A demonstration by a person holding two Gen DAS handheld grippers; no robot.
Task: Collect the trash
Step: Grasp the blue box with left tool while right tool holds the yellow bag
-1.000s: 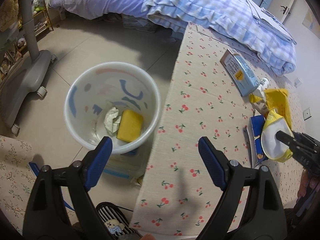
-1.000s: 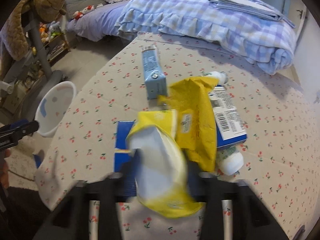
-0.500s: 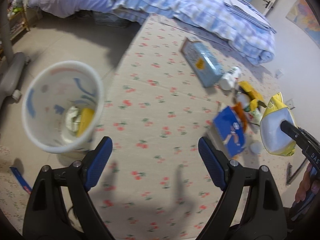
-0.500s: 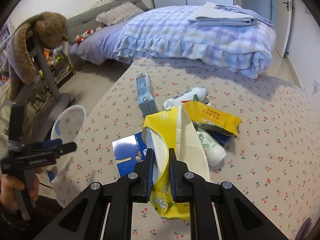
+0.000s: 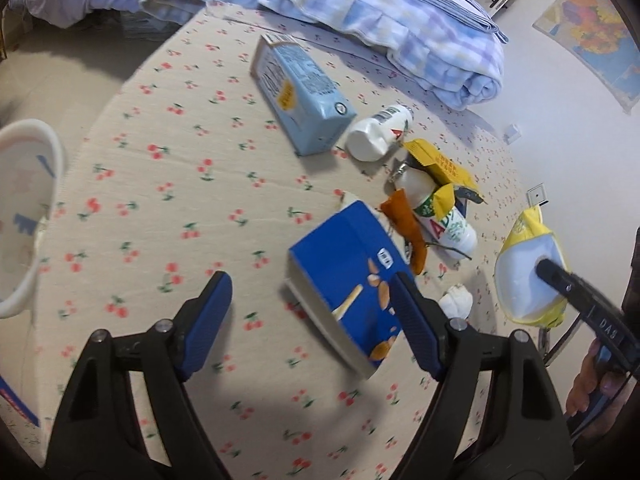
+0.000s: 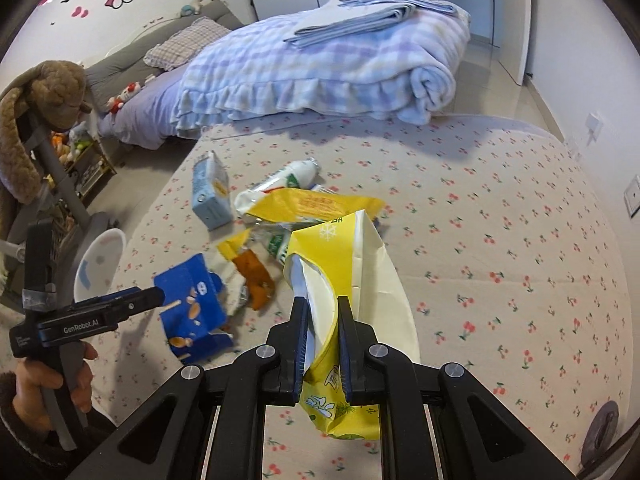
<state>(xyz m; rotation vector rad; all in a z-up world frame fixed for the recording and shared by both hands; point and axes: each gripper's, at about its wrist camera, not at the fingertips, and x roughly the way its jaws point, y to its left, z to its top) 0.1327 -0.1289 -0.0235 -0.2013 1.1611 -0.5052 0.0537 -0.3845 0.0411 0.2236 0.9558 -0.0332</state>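
Note:
My right gripper (image 6: 323, 312) is shut on a yellow snack bag (image 6: 360, 280) and holds it above the cherry-print table; the bag also shows in the left wrist view (image 5: 528, 276). My left gripper (image 5: 310, 292) is open and empty, low over the table, with a dark blue snack box (image 5: 344, 276) right in front of its right finger. The box also shows in the right wrist view (image 6: 192, 312). Further back lie a light blue carton (image 5: 300, 92), two white bottles (image 5: 378, 130), a yellow wrapper (image 5: 438, 162) and an orange scrap (image 5: 404, 228). The white bin (image 5: 24, 216) is at far left.
The table (image 5: 180, 184) has a cherry-print cloth. A small white paper wad (image 5: 456, 300) lies near the blue box. A bed with a checked blanket (image 6: 320, 68) is behind the table. A grey stand (image 6: 60, 184) with a plush toy is on the floor at left.
My left gripper has swung right from the bin to the blue box, still open. My right gripper has lifted the yellow bag off the pile and holds it shut.

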